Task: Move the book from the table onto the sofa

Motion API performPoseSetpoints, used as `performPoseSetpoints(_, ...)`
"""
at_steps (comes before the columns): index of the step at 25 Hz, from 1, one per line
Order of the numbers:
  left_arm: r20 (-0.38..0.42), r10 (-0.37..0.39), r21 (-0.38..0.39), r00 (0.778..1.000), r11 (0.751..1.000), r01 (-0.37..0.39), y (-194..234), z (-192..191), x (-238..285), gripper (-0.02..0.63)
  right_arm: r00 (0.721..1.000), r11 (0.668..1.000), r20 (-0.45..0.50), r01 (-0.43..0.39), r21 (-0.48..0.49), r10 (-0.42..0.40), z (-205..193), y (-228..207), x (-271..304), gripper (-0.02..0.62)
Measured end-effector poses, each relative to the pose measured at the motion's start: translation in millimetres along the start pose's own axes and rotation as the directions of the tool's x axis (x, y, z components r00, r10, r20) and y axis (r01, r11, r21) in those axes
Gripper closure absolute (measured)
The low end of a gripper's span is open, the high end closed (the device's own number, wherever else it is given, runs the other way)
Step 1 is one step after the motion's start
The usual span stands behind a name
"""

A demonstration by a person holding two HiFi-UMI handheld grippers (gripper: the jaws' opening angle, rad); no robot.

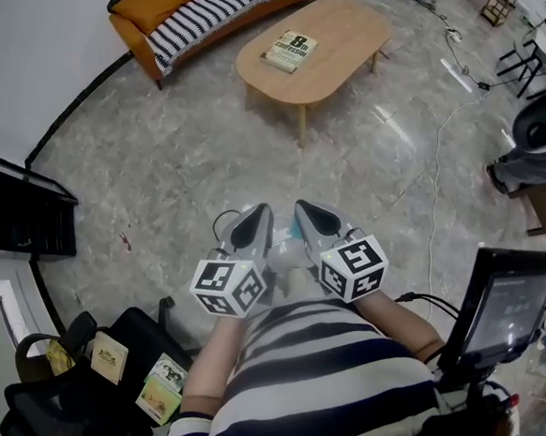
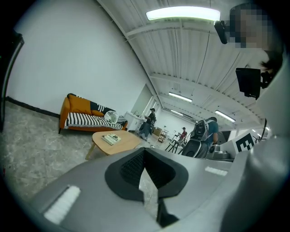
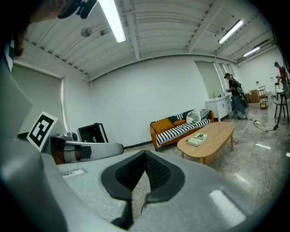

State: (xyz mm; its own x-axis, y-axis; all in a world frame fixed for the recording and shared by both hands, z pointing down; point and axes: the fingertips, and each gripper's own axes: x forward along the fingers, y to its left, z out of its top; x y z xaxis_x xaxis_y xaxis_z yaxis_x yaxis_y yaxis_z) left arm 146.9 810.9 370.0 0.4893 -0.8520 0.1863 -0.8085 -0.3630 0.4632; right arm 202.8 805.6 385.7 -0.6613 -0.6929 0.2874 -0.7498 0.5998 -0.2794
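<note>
Striped shirt (image 1: 315,388); grey tongs (image 1: 253,225); marker cubes (image 1: 229,286)

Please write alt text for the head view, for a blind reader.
A person in a striped shirt holds the left gripper and right gripper side by side, both shut and empty, above a grey floor. Ahead, a book lies on an oval wooden table; beyond it stands an orange sofa with a striped blanket.

A pale book (image 1: 290,51) marked with a large 8 lies closed and flat on the oval wooden table (image 1: 343,54), top centre. The orange sofa (image 1: 148,8), seemingly stripe-covered, sits upper left.
</note>
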Motion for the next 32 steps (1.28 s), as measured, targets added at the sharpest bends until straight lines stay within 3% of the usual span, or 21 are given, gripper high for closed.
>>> performPoseSetpoints(15, -0.055, -0.090, 0.009, 0.994, 0.996, 0.091, 30.8, 22.8, 55.0, 0.606, 0.995, 0.995, 0.001, 0.095, 0.016, -0.095, 22.9, -33.3, 51.6, 0.598)
performPoseSetpoints(32, -0.122, -0.188, 0.052, 0.975, 0.979, 0.196, 134.7, 86.7, 77.2, 0.606, 0.981, 0.981, 0.033, 0.190, 0.039, -0.191, 54.4, -6.2, 178.7, 0.598)
